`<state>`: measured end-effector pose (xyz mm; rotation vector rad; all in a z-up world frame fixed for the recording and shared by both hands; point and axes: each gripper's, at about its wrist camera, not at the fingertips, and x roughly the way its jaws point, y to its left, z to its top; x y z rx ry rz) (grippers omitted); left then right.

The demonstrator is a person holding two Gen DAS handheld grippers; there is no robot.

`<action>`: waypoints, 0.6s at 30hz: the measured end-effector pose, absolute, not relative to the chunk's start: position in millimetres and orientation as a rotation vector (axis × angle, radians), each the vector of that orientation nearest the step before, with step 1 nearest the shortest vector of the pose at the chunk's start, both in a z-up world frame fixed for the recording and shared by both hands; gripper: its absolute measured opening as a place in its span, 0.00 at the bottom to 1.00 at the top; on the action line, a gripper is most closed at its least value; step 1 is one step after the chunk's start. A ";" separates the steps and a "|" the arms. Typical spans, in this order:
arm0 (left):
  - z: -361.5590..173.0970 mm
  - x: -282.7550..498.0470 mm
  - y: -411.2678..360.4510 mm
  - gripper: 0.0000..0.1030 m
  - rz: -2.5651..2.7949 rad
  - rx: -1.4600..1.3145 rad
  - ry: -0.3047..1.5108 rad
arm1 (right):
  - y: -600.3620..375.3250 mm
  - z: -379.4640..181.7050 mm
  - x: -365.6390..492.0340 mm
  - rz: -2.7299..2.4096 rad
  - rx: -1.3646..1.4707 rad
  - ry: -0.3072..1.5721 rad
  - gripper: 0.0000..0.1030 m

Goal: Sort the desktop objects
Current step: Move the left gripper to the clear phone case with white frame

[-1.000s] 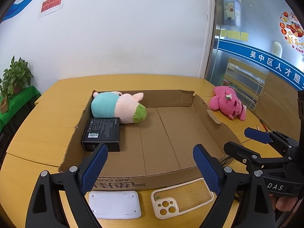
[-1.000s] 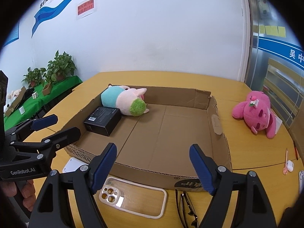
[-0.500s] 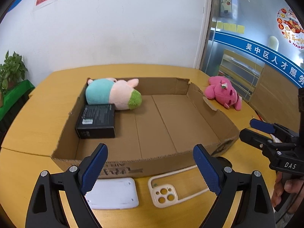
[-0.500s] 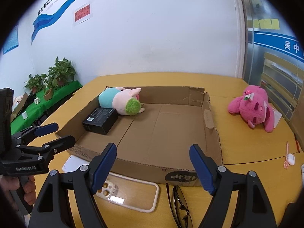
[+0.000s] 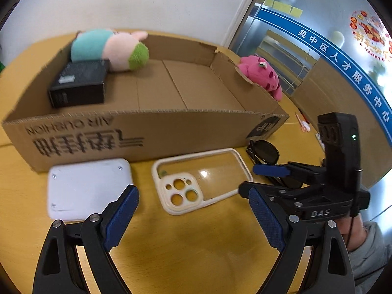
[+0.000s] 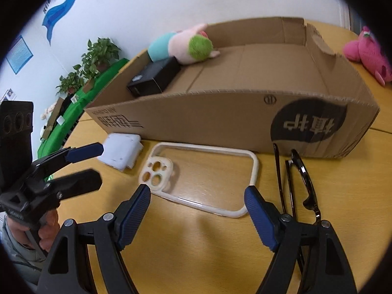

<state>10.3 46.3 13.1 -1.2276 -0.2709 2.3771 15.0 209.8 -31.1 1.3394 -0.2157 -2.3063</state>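
A yellow wooden table [image 5: 196, 250] is seen low and close from two hand-held grippers. Farthest left, a flat white pad [image 5: 89, 188] lies just in front of a shallow cardboard box [image 5: 137, 132]; the left gripper [image 5: 193, 220] is held low over the table near it, jaws spread wide and empty. Inside the box, at its far left corner, a black carton [image 5: 78, 85] rests against a plush pig [image 5: 110, 49]. In the middle, a clear phone case [image 6: 201, 171] lies flat, camera cut-outs to the left, and the right gripper [image 6: 198, 216] is poised at its near edge, jaws wide apart and holding nothing. To the right, folded sunglasses [image 6: 297, 178] lie beside the case, and a pink plush [image 6: 367, 54] sits beyond the box. The case appears to be the next pick: being thin and flat, it is best approached low, with one finger slid under the rim, and closed on gently so nothing skids into the sunglasses.
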 end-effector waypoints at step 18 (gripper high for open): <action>-20.7 -4.1 45.1 0.90 2.176 -1.339 -0.421 | 208.7 -40.8 25.9 -2.243 1.336 -0.258 0.81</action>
